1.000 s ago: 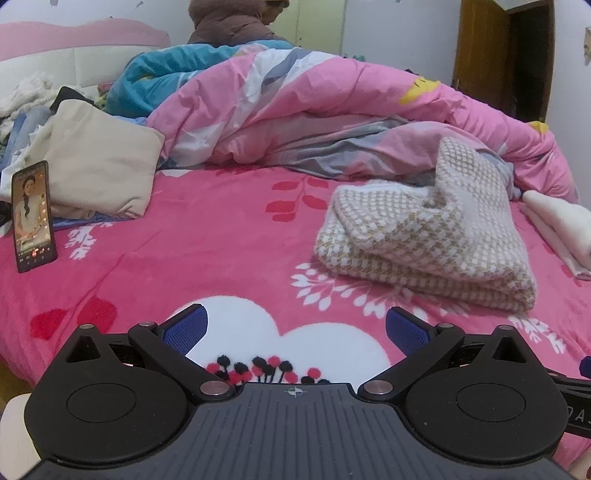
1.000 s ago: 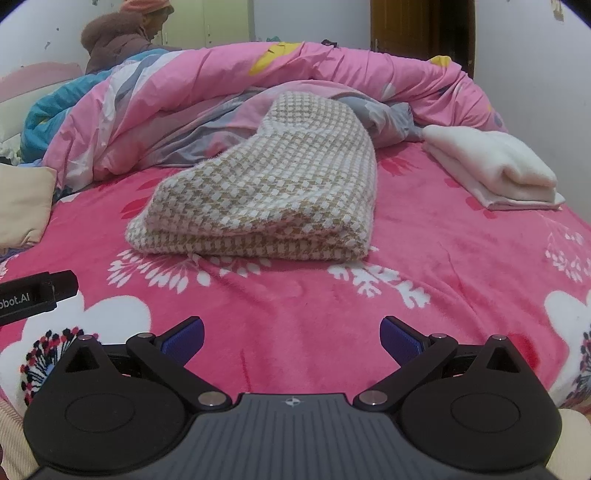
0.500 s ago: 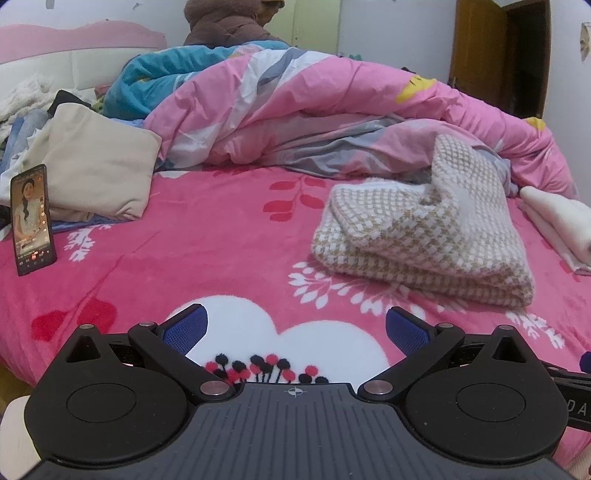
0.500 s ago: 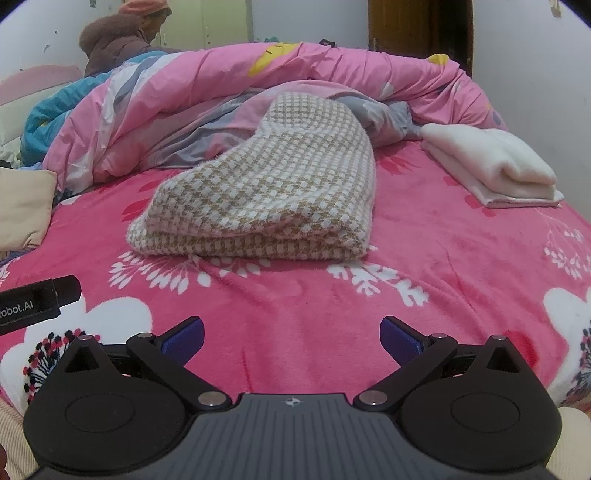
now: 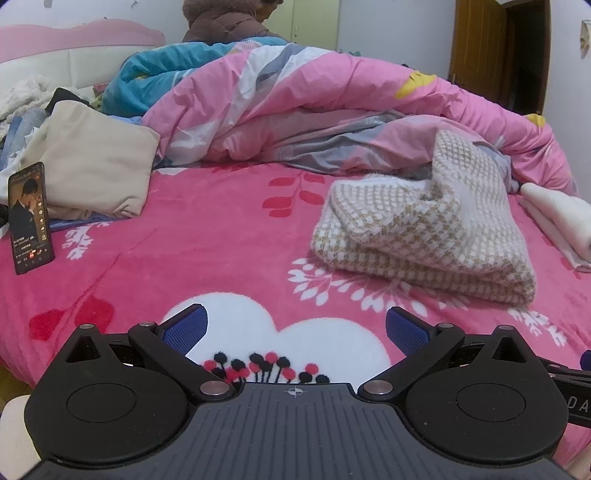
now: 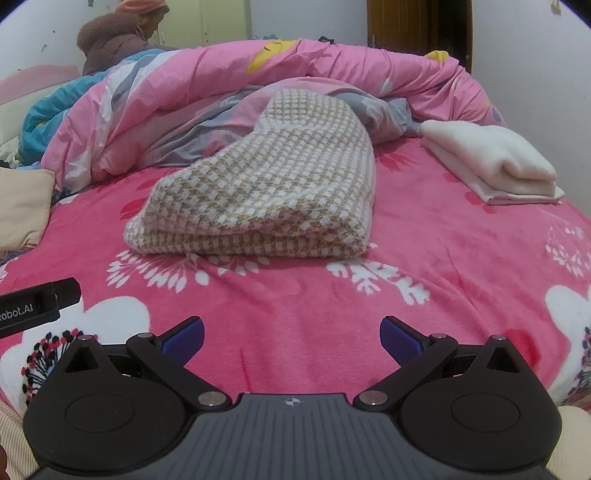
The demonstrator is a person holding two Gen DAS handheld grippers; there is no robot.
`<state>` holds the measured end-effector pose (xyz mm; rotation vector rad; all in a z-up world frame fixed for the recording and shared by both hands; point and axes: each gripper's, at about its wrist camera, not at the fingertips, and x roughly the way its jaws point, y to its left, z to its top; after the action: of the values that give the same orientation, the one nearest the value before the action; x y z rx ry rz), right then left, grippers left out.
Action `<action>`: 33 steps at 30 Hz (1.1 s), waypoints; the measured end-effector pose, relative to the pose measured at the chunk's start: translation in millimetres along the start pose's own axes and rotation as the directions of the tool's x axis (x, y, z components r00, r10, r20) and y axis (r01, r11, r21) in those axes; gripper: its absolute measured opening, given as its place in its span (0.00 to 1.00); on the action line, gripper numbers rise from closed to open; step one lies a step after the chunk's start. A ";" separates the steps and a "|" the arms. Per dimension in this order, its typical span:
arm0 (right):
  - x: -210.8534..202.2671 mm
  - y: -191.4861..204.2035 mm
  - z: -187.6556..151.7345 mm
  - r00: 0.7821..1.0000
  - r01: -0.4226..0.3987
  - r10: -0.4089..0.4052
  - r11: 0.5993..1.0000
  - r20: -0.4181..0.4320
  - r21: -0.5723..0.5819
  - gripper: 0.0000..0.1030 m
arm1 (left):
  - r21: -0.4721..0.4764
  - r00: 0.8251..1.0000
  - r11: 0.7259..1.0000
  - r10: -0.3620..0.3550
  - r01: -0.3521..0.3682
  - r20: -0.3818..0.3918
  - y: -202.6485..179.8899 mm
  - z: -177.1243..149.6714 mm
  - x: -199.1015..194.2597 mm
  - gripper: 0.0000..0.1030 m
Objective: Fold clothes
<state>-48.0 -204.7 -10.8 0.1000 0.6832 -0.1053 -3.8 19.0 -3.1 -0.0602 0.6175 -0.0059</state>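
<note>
A beige-and-white checked knit garment [image 5: 424, 229] [image 6: 273, 199] lies folded in layers on the pink floral bedspread [image 5: 221, 236] [image 6: 443, 258], its far end draped up onto the quilt. My left gripper [image 5: 293, 328] hovers open over the bed's near edge, well short and left of the garment, nothing between its blue pads. My right gripper [image 6: 291, 338] is open too, empty, directly in front of the garment's folded edge with a stretch of bedspread between.
A rumpled pink quilt [image 5: 332, 110] [image 6: 221, 92] fills the back. Folded cream clothes [image 6: 491, 162] [image 5: 561, 221] lie right. A beige folded piece [image 5: 92, 166] and an upright phone [image 5: 29, 218] sit left. A person [image 6: 118, 33] is behind the quilt. A wooden door [image 5: 498, 51] stands at back right.
Both views have shifted very slightly; the garment sits a touch lower in the right view. Both grippers stay open and empty, and the clothes lie unmoved.
</note>
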 end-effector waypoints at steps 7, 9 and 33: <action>1.8 0.1 -0.3 1.000 0.000 0.000 1.000 -0.003 0.003 1.00 | 0.001 1.000 1.000 0.001 -0.001 -0.002 -0.3 -1.7 1.1 1.00; 2.1 -0.6 -0.9 1.000 -0.001 0.001 1.000 -0.003 0.003 1.00 | 0.000 1.000 1.000 -0.001 0.001 -0.001 -0.2 -2.0 1.6 1.00; 0.8 -32.0 58.0 0.948 -0.026 0.035 0.999 0.316 -0.030 1.00 | 0.061 0.983 0.989 -0.142 0.136 0.114 -9.1 40.1 47.8 1.00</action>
<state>-15.3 -243.8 31.6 0.0666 0.3612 -0.0804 58.5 11.0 2.5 -0.0519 0.4938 -0.1531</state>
